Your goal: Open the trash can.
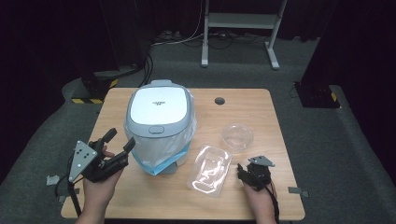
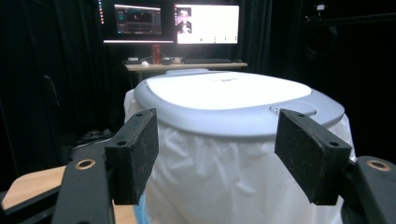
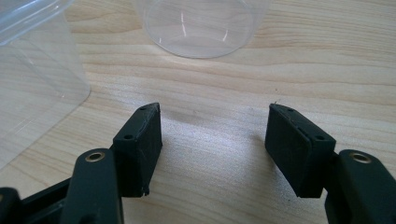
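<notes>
- Dark curtains and grey carpet ring a pale wooden tabletop [image 1: 243,116], with a metal stand at the back of the room.
- On the tabletop's left half sits a grey lidded bin [image 1: 159,112], a white bag [image 2: 224,182] with a blue hem draped down its sides under the closed lid.
- Left tongs [image 1: 120,138] hover just beside the bin's left flank, jaws spread wide with nothing between them; from their own camera the pads [image 2: 135,154] frame the lid's edge and the bag below it.
- Right tongs [image 1: 240,171] rest low near the tabletop's front right, jaws gaping and empty over bare wood, just short of a clear plastic tray [image 1: 210,169] and a clear round bowl [image 1: 237,136].
- My guess: the left hand is lining up on the bin, either the lid's rim or the bag. Next it must close in level and pinch without dragging the bin.
- Left forearm angles inward from the front edge; the right hand lies flat, wrist nearly on the wood.
</notes>
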The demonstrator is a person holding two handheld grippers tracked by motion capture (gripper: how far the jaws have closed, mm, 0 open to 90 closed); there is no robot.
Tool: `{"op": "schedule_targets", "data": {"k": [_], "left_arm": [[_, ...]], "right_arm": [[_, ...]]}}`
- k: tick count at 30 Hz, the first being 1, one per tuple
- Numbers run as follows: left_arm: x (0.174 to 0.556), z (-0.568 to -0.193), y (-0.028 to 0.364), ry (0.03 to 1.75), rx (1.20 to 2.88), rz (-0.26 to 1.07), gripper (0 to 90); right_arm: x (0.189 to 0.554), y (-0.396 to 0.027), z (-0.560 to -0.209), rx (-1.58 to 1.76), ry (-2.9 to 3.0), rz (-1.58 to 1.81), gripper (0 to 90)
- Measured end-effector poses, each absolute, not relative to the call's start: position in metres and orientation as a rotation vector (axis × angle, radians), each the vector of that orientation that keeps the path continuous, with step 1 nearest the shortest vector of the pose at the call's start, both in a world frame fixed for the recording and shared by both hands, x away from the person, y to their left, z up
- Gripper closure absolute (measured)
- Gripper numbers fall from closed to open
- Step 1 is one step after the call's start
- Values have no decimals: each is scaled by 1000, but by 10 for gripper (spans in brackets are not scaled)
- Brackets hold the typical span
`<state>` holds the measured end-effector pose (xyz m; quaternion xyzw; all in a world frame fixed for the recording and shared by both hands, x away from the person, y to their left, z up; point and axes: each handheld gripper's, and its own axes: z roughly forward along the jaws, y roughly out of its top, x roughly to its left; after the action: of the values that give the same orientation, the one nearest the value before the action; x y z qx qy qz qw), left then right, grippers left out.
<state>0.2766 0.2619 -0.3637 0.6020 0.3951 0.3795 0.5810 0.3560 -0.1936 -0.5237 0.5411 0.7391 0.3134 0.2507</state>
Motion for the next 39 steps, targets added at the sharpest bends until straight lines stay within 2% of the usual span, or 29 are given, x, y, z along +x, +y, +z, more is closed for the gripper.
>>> {"op": "schedule_targets", "data": {"k": [7, 14, 24, 39], "left_arm": [[285, -350, 248, 897, 1432, 926, 275], [297, -340, 232, 895, 1446, 948, 214], [307, -340, 222, 910, 1471, 931, 173], [319, -346, 211, 967, 1501, 990, 110]], "right_arm": [[356, -193, -524, 1466, 2018, 853, 366], [356, -193, -524, 1463, 2019, 852, 365], [356, -193, -524, 1467, 2021, 857, 364], [356, -193, -524, 1465, 2024, 859, 364]]}}
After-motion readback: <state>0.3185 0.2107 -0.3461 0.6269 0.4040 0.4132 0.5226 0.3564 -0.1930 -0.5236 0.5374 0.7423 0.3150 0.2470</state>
